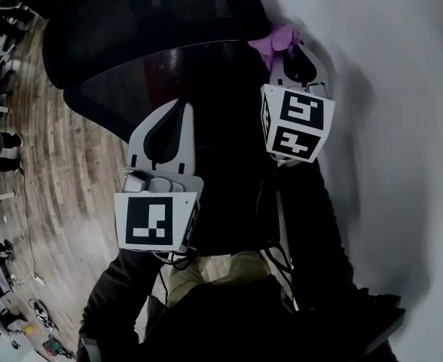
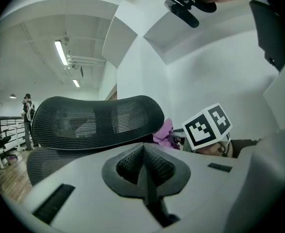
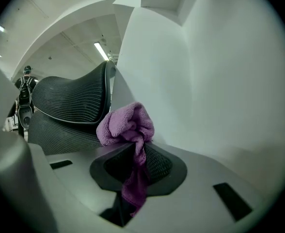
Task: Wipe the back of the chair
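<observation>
The chair [image 1: 108, 44] stands close to a white wall [image 1: 402, 127] — its right edge leaves only a narrow gap there, while wood floor [image 1: 56, 164] opens wide on its left. The right claw [image 3: 135, 142] is at that right edge, between chair and wall, clenched on a purple cloth [image 3: 125, 125]. The cloth bunches above the tips and a tail hangs down between the jaws. It sits at the top right corner of the backrest [image 1: 123, 100], just below the headrest [image 2: 99, 118]; whether it touches the mesh I cannot tell. The left claw [image 2: 143, 148] is clenched with nothing in it and points at the backrest's middle, close to the mesh. The chair is black mesh — a curved headrest above a broader back, finely ribbed, with a dark rim.
</observation>
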Tool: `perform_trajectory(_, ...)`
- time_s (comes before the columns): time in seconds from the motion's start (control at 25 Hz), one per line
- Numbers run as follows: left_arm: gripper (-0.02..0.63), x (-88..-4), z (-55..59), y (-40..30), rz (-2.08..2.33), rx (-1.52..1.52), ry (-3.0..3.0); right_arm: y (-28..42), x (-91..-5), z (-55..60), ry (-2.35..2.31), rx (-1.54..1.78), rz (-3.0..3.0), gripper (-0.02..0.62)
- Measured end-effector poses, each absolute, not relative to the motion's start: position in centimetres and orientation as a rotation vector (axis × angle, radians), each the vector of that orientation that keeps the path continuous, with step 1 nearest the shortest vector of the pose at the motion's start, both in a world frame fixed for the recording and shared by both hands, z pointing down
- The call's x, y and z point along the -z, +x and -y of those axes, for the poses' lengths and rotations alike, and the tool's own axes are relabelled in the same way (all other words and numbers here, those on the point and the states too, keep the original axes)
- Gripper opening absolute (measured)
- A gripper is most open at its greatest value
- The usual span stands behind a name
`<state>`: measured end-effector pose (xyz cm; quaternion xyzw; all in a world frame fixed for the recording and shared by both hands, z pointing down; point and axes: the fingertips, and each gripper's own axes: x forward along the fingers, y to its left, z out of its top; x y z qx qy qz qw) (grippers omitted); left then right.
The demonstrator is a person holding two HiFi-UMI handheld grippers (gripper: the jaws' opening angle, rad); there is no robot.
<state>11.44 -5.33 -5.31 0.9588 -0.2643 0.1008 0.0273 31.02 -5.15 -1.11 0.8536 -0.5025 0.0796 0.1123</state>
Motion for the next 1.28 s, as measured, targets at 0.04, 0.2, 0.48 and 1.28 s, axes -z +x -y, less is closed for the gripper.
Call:
perform_trajectory(0.04, 0.009, 4.9, 5.7, 11.0, 0.816, -0.314, 2.964, 30.8, 0.9, 5.3, 2.513, -0.230, 1.461, 0.058)
perform_trajectory(0.2, 0.009, 1.0, 8.5, 8.6, 0.805, -0.339, 3.004, 29.1, -2.7, 6.1, 2.538, -0.230, 1.399, 0.058)
perform_trajectory(0.48, 0.009, 0.0, 9.2, 7.7, 0.581, -0.290, 3.090, 28.4, -1.7, 5.6, 2.587, -0.181, 1.253, 0.058)
perform_trajectory(1.28, 0.009, 1.8, 13.0, 3.4, 0.541, -0.218, 3.033, 23.7, -2.4, 8.4, 2.581, -0.304, 1.239, 0.057)
